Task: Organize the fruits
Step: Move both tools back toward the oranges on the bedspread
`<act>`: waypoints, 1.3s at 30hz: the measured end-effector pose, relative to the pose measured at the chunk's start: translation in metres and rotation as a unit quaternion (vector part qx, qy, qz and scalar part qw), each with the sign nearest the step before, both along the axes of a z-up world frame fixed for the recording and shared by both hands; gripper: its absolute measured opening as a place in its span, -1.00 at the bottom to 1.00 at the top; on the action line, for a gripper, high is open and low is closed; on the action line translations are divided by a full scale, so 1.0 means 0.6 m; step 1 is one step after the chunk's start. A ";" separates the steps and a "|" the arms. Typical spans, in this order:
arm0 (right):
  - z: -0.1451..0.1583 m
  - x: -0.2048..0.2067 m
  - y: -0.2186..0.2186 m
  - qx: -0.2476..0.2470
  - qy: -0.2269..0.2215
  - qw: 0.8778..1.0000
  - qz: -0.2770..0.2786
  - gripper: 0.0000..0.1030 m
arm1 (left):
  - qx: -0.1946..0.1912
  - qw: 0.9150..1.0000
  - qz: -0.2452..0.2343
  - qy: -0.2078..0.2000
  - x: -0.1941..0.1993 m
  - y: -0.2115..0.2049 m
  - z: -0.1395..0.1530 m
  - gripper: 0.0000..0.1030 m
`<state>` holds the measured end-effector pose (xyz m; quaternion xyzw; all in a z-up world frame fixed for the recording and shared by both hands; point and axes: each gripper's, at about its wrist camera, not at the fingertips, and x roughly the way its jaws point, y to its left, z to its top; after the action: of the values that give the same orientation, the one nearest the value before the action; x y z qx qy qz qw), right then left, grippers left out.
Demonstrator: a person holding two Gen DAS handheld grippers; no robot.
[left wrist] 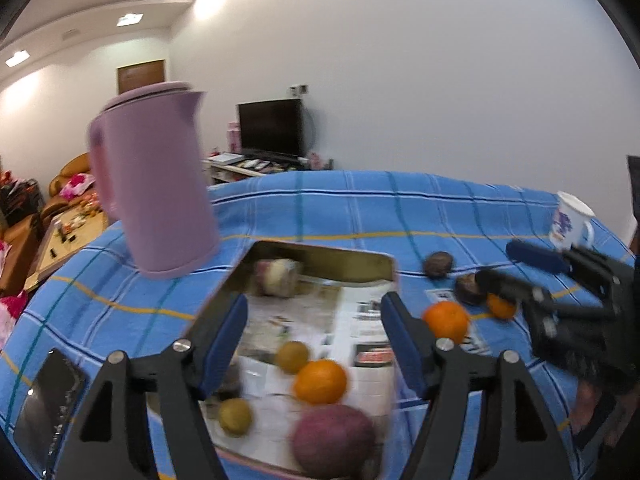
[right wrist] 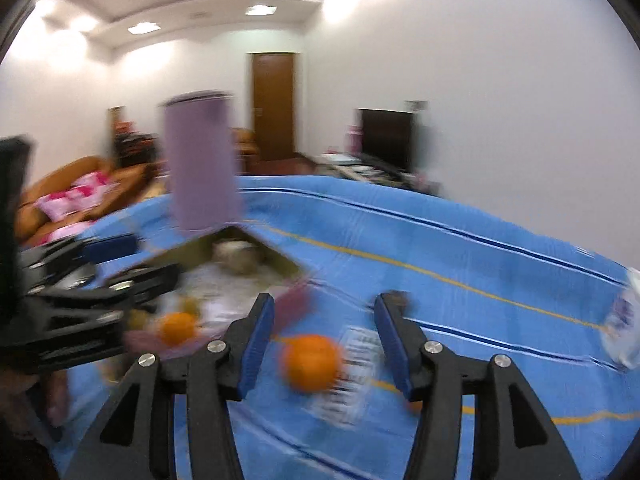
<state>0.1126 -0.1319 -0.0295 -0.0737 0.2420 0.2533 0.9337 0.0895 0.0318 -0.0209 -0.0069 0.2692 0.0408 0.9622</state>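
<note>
A metal tray (left wrist: 320, 250) lined with newspaper holds an orange (left wrist: 320, 382), two yellow-green fruits (left wrist: 292, 356), a purple-red fruit (left wrist: 332, 442) and a pale fruit (left wrist: 280, 276) at the back. My left gripper (left wrist: 315, 306) hangs open above the tray with nothing between its fingers. To the right of the tray, on the blue checked cloth, lie an orange (left wrist: 446, 320), a smaller orange (left wrist: 502, 306) and two dark fruits (left wrist: 438, 265). My right gripper (right wrist: 325, 300) is open over the loose orange (right wrist: 310, 364), which lies between its fingers untouched.
A purple kettle (left wrist: 156, 184) stands at the tray's far left corner. A white mug (left wrist: 570, 222) sits near the table's far right edge. A dark phone (left wrist: 48, 408) lies at the near left. Newspaper scraps (right wrist: 348, 384) lie under the loose orange.
</note>
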 end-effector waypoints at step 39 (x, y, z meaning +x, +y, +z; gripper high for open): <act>-0.087 0.086 -0.115 0.005 0.173 0.982 -0.075 -0.27 | 0.013 0.989 -0.111 0.097 0.087 -0.143 -0.057 0.22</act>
<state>0.1645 -0.2008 -0.0814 -0.0055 0.4035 0.1930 0.8944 0.1414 -0.0539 -0.0548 0.0399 0.3598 -0.0618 0.9301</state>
